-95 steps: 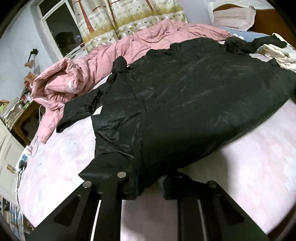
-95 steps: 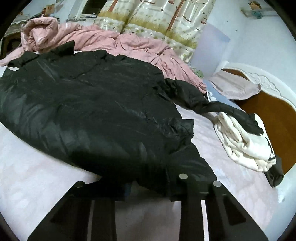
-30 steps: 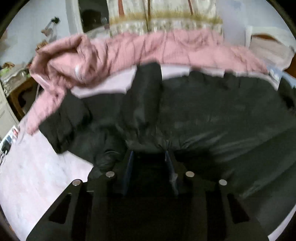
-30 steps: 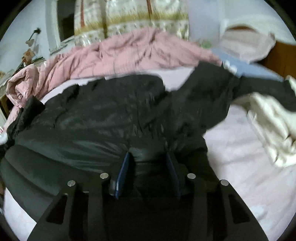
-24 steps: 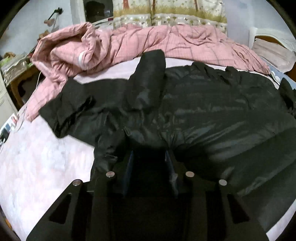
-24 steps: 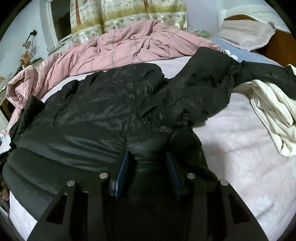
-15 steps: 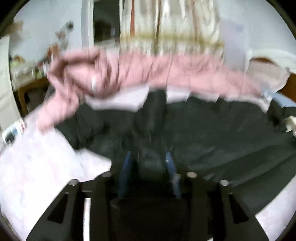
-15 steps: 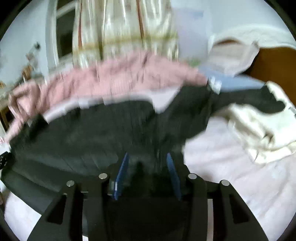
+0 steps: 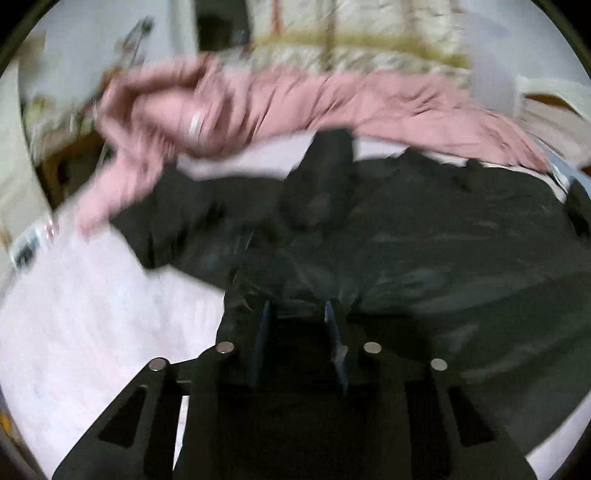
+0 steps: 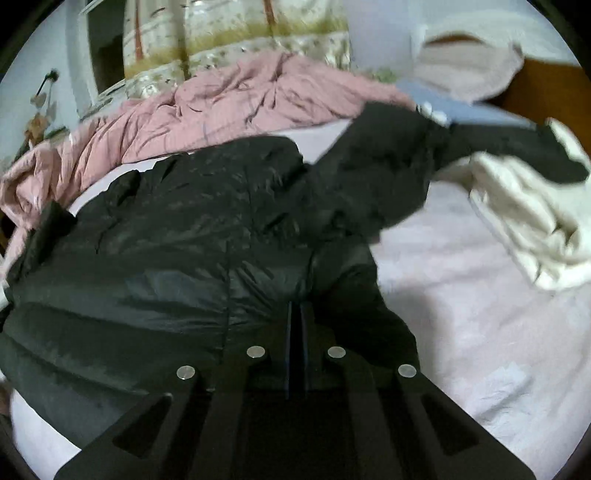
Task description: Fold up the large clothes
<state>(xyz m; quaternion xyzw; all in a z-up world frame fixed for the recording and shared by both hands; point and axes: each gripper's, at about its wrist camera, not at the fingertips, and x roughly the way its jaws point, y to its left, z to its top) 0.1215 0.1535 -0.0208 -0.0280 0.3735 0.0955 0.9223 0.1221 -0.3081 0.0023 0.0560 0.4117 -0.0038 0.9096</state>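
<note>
A large black puffer jacket (image 9: 424, 236) lies spread on the pink bed sheet (image 9: 81, 317); it also shows in the right wrist view (image 10: 192, 243). My left gripper (image 9: 297, 314) holds a bunch of the jacket's near edge between its fingers, with a gap between the pads. My right gripper (image 10: 296, 314) is shut tight on the jacket's near hem, fingers almost touching. One sleeve (image 10: 388, 166) stretches toward the headboard, and another (image 9: 325, 177) lies folded over the body.
A rumpled pink quilt (image 10: 229, 107) lies along the far side of the bed, also in the left wrist view (image 9: 258, 99). A cream garment (image 10: 532, 218) lies at the right. A pillow (image 10: 465, 70) and wooden headboard (image 10: 546, 92) are beyond it. Curtains (image 10: 236, 29) hang behind.
Both grippers closed on the jacket's near edge and have been moving it; the right gripper's fingers have closed much further in the last half second. The views are motion blurred.
</note>
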